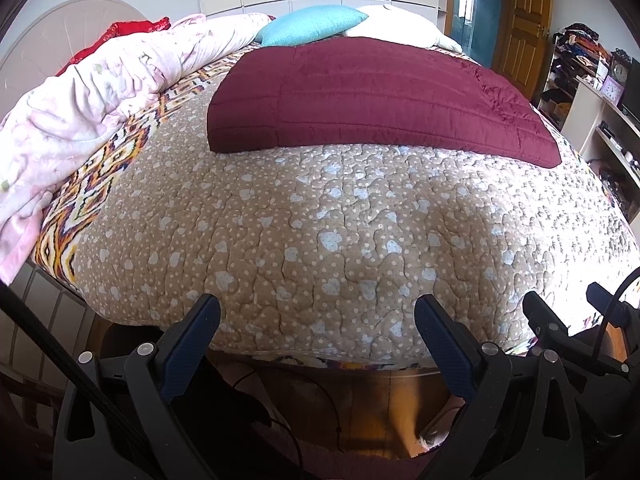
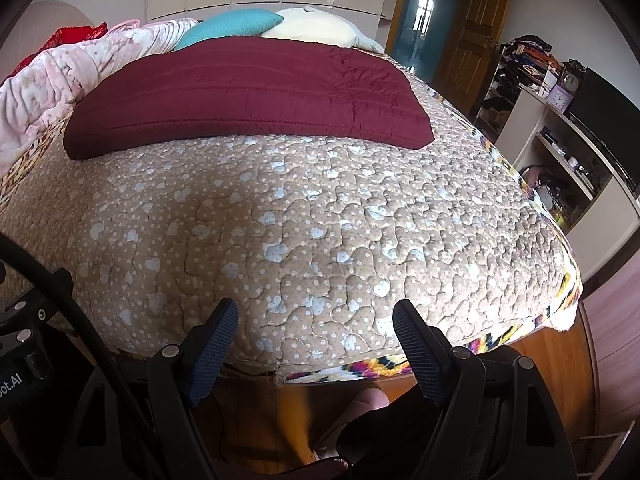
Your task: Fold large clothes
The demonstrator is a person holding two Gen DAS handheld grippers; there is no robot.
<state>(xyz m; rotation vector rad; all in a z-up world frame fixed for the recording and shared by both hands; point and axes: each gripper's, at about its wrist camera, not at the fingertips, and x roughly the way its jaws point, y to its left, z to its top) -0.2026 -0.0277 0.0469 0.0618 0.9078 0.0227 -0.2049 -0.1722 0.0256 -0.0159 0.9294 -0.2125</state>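
Folded garment (image 1: 380,96) on bed (image 1: 320,220), pillows (image 1: 312,26) behind, blanket (image 1: 100,92) left.

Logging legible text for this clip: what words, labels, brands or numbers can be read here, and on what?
"ot.AI": white letters, cut off by the picture's edge, on the black device at the lower left of the right wrist view.
Clocks on the shelf unit: dials too small to read.
Nothing else is legible; the maroon quilted garment and bedspread bear no text.
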